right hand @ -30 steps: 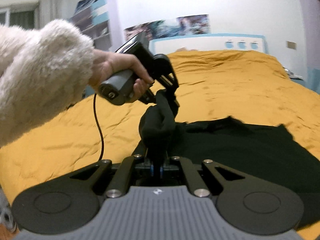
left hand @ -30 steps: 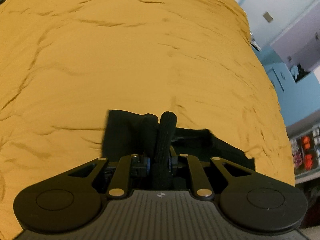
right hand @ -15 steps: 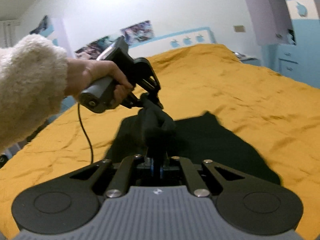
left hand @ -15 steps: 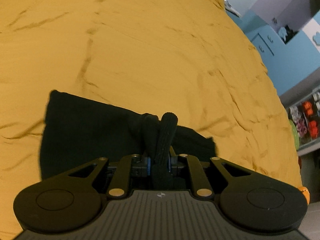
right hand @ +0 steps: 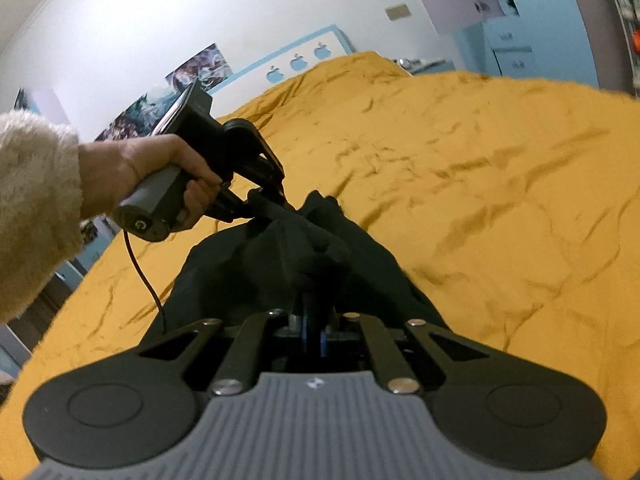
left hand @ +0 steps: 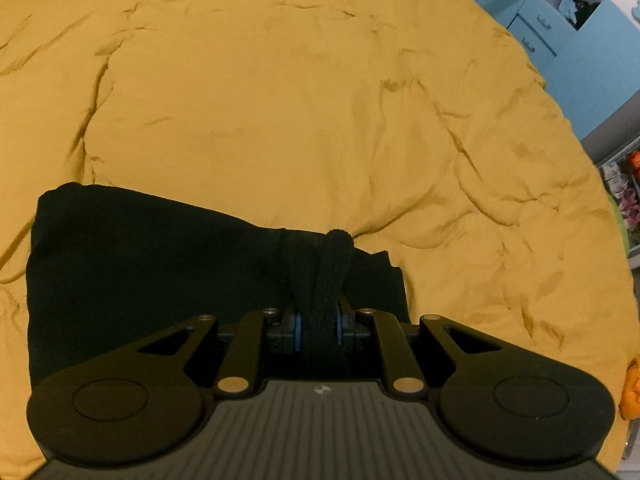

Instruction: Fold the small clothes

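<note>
A black garment lies on the mustard-yellow bedspread, hanging from both grippers. My left gripper is shut on a bunched edge of it. In the right wrist view the left gripper is held by a hand in a fluffy white sleeve and pinches the far end of the garment. My right gripper is shut on the near end, and cloth covers its fingertips. The two grippers are close together.
The bedspread fills most of both views. A white and blue headboard and posters stand at the wall. Blue drawers and a shelf of small items are at the right. A cable hangs from the left gripper.
Both grippers have swung with the garment toward the right side of the bed and lowered. The cloth now lies longer and flatter on the bedspread, and more of it shows to the left.
</note>
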`<state>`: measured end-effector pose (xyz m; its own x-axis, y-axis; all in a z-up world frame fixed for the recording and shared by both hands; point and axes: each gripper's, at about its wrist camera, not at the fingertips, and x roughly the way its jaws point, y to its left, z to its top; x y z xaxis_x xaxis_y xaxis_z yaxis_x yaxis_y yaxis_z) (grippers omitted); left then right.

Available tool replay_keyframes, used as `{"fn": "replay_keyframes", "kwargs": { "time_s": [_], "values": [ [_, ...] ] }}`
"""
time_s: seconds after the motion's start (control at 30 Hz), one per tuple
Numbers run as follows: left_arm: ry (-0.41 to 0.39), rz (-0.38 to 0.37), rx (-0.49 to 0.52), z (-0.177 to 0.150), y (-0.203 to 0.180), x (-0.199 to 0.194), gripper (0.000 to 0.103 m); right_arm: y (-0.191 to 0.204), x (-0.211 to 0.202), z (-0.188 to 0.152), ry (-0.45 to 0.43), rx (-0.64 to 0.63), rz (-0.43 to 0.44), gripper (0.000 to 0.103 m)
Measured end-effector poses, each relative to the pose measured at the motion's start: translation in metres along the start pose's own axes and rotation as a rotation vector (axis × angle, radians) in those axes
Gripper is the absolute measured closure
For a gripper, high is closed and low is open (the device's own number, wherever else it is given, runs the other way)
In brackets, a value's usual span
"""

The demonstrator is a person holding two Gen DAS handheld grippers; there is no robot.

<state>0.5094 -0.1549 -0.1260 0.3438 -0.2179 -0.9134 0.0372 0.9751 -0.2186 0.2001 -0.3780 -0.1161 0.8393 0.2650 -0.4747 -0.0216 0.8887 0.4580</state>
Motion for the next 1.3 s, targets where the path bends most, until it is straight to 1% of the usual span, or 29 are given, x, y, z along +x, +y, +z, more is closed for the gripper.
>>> {"fn": "replay_keyframes", "kwargs": {
  "time_s": [0.07,0.13,0.2,0.23,0.27,0.33,0.4,0.43,0.47,0.5,0.53,0.6,0.63,0.67,0.7,0.73,0.8,0.87,0.9,0.93,0.97,1.0,1.03,1.07,1.1,1.17,1.2,1.3],
  "values": [
    [-0.001,0.01,0.003,0.002,-0.004,0.004,0.087,-0.006,0.003,-0.001,0.008,0.024,-0.002,0.103],
    [0.004,0.006,-0.036,0.005,-0.004,0.005,0.085,-0.011,0.005,-0.001,0.018,0.05,-0.01,0.103],
    [0.012,0.005,-0.063,0.01,-0.005,0.005,0.084,-0.017,0.007,-0.003,0.031,0.093,-0.033,0.1],
    [0.003,-0.002,-0.065,0.011,-0.007,0.003,0.084,-0.022,0.007,-0.004,0.032,0.114,-0.041,0.099],
    [-0.01,-0.02,-0.066,0.012,-0.006,-0.001,0.081,-0.026,0.008,-0.004,0.038,0.132,-0.041,0.099],
    [-0.059,-0.105,-0.093,0.012,0.001,-0.015,0.081,-0.034,0.007,-0.004,0.058,0.18,-0.031,0.099],
    [-0.144,-0.243,-0.122,0.009,0.016,-0.041,0.081,-0.04,0.003,-0.001,0.064,0.221,-0.021,0.099],
    [-0.179,-0.286,-0.119,0.007,0.023,-0.054,0.081,-0.043,-0.002,0.001,0.072,0.239,-0.016,0.098],
    [-0.219,-0.318,-0.1,0.0,0.031,-0.071,0.081,-0.044,-0.007,0.004,0.078,0.246,-0.016,0.093],
    [-0.237,-0.33,-0.076,-0.007,0.038,-0.085,0.08,-0.045,-0.012,0.007,0.078,0.25,-0.022,0.09],
    [-0.243,-0.336,-0.047,-0.016,0.046,-0.097,0.079,-0.044,-0.019,0.011,0.07,0.252,-0.037,0.086],
    [-0.259,-0.335,0.021,-0.045,0.07,-0.12,0.077,-0.037,-0.029,0.017,0.045,0.229,-0.069,0.08],
    [-0.274,-0.326,0.045,-0.061,0.081,-0.13,0.077,-0.031,-0.034,0.021,0.021,0.196,-0.111,0.066],
    [-0.296,-0.315,0.077,-0.084,0.093,-0.143,0.077,-0.025,-0.039,0.024,-0.012,0.146,-0.162,0.056],
    [-0.316,-0.313,0.104,-0.103,0.104,-0.153,0.074,-0.018,-0.041,0.029,-0.04,0.088,-0.197,0.055],
    [-0.327,-0.317,0.129,-0.123,0.114,-0.162,0.072,-0.012,-0.039,0.037,-0.055,0.02,-0.204,0.055],
    [-0.314,-0.332,0.139,-0.165,0.133,-0.175,0.064,-0.006,-0.025,0.055,-0.048,-0.067,-0.145,0.055],
    [-0.296,-0.345,0.112,-0.2,0.15,-0.181,0.063,-0.001,0.0,0.079,-0.063,-0.146,-0.036,0.056],
    [-0.297,-0.355,0.097,-0.218,0.159,-0.183,0.062,0.003,0.016,0.091,-0.054,-0.182,0.01,0.056],
    [-0.297,-0.362,0.082,-0.232,0.165,-0.182,0.062,0.005,0.031,0.102,-0.041,-0.201,0.043,0.056],
    [-0.297,-0.371,0.051,-0.246,0.173,-0.179,0.061,0.008,0.053,0.116,-0.002,-0.213,0.083,0.055],
    [-0.288,-0.383,0.019,-0.255,0.18,-0.175,0.061,0.011,0.073,0.126,0.043,-0.207,0.104,0.054],
    [-0.285,-0.409,-0.025,-0.264,0.188,-0.17,0.061,0.013,0.095,0.136,0.09,-0.184,0.109,0.054],
    [-0.287,-0.441,-0.059,-0.266,0.195,-0.164,0.061,0.015,0.117,0.145,0.14,-0.159,0.117,0.054],
    [-0.282,-0.476,-0.092,-0.27,0.201,-0.157,0.061,0.017,0.132,0.15,0.17,-0.139,0.117,0.054],
    [-0.268,-0.502,-0.149,-0.273,0.21,-0.146,0.061,0.022,0.164,0.157,0.244,-0.119,0.123,0.055],
    [-0.257,-0.512,-0.162,-0.275,0.212,-0.141,0.061,0.026,0.173,0.157,0.269,-0.126,0.121,0.056],
    [-0.214,-0.557,-0.202,-0.272,0.215,-0.127,0.061,0.032,0.206,0.154,0.325,-0.139,0.069,0.056]
  ]
}}
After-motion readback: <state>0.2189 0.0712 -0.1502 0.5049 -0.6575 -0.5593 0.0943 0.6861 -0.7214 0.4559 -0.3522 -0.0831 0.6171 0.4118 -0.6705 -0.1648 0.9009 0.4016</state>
